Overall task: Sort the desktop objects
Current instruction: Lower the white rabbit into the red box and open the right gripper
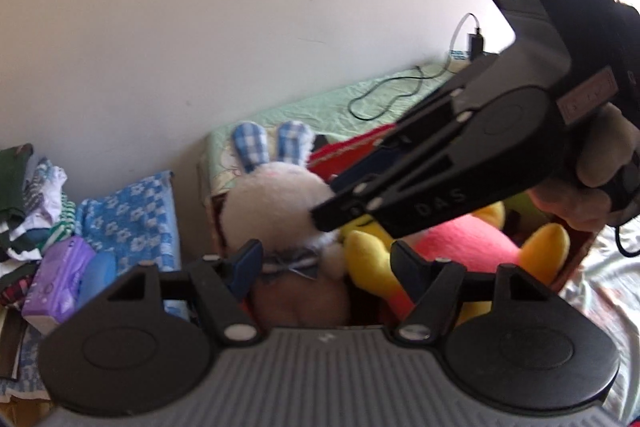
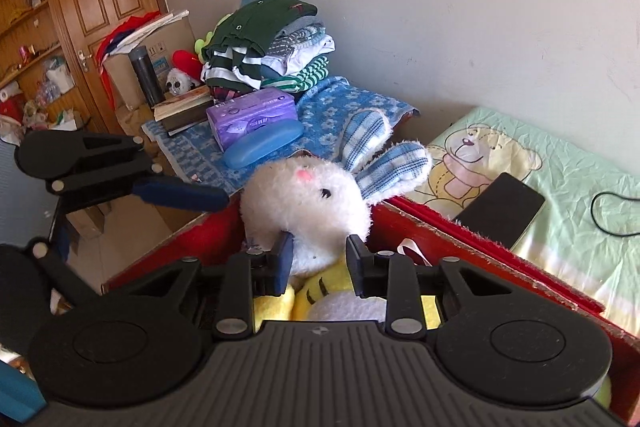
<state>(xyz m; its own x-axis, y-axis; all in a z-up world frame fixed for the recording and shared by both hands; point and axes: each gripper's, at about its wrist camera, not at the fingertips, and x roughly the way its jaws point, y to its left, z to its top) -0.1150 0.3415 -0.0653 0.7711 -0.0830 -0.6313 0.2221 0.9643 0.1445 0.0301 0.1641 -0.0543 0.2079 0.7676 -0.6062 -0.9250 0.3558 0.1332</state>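
- The right gripper (image 2: 319,259) has its jaws narrowed around the lower part of the white plush rabbit (image 2: 306,201); the left pad presses into the fur, the right pad sits at the fur's edge, so I read it as a light pinch on the toy rather than a firm one.
- The left gripper (image 1: 324,259) stands at a middling width with nothing clamped; the rabbit's bow and body show in the gap between its fingers, apart from the pads, as far as the blur allows.
- The rabbit sits upright at the near end of the red box (image 2: 480,239), its checked blue ears leaning over the rim toward the green bear-print sheet (image 2: 560,163).
- Risk, as I judge it: the pinch holds mostly fluff; a lift could let the rabbit slide out and drop back, or tip over the rim.
- Risk: both tools crowd the same toy; in the left wrist view the right gripper crosses just above the left fingers, so a careless move could knock them together.
- Risk: a black phone (image 2: 500,211) lies just beside the box wall; a swing that way might nudge it.
- The red box also holds a yellow plush (image 2: 320,291) under the rabbit and a pink plush (image 1: 460,239) with yellow limbs beside it; what lies deeper is hidden.
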